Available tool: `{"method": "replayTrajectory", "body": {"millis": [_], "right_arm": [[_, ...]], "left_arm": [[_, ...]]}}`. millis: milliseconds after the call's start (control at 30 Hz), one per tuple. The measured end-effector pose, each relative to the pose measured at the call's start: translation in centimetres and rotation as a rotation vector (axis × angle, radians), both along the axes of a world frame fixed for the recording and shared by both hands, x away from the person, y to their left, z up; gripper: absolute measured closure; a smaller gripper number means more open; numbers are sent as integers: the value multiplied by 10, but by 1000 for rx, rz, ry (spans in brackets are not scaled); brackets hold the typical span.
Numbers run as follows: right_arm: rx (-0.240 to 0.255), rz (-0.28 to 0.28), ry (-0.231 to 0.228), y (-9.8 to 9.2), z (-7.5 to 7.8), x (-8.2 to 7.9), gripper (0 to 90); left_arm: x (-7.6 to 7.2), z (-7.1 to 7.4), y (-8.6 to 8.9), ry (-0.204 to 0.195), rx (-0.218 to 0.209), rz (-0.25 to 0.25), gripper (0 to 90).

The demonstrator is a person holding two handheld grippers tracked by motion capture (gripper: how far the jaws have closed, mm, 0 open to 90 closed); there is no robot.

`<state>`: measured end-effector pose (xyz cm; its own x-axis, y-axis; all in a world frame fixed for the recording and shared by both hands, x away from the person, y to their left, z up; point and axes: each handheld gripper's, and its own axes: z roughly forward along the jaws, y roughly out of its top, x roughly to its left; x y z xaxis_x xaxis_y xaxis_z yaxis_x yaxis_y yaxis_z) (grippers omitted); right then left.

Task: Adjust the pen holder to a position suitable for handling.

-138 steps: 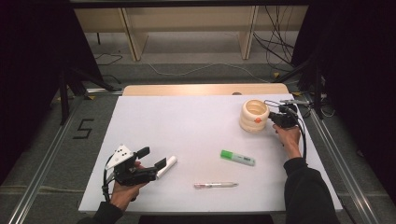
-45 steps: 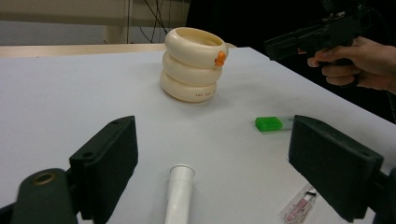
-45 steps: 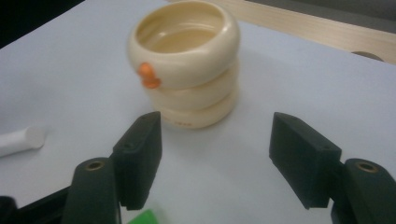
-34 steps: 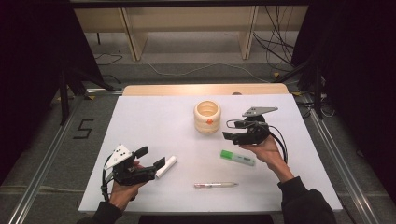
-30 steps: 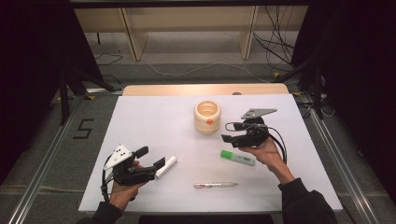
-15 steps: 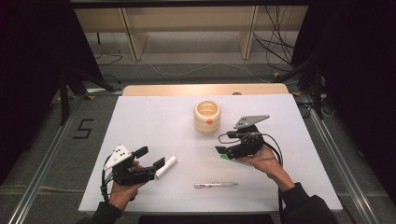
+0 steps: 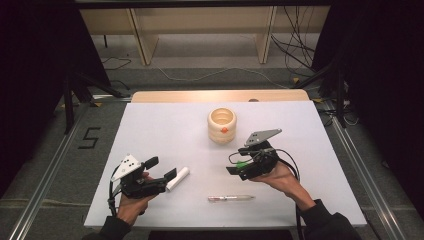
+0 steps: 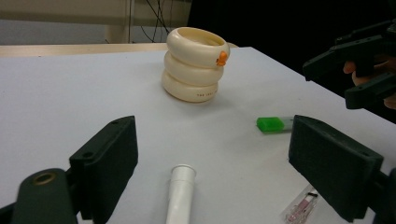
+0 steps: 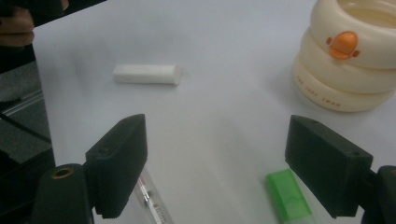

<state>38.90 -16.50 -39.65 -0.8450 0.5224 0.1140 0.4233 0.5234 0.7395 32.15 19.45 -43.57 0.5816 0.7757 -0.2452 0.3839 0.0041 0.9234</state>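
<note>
High view: white counter (image 7: pixel 165 130), wide bare stretch across the far-left part and along the right edge. Cream ringed holder (image 7: pixel 222 125) stands upright toward the far edge, centre. Right tool (image 7: pixel 235 169), jaws spread wide after just opening, nothing between the pads, hovers right of centre directly over the green-capped marker (image 9: pixel 287 195), which lies flat between its jaws, untouched. Clear pen (image 7: pixel 231 198) lies near the near edge, just beside. Left tool (image 7: pixel 161 170), released, near the near-left corner; white tube (image 7: pixel 178 178) lies flat between its jaws, apart from the pads.
</note>
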Motion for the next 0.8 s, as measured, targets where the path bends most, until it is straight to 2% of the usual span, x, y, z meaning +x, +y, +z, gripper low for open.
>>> {"method": "replayTrajectory", "body": {"millis": [233,333,800], "right_arm": [[-22,42,5,5,-1,-7,215],[-48,67,8,7,-3,-10,216],[-114,118,41,10,-15,-22,223]], "left_arm": [[-1,0,1,-2,-6,7,154],[0,0,2,3,-2,1,154],[1,0,1,6,-7,0,154]]}}
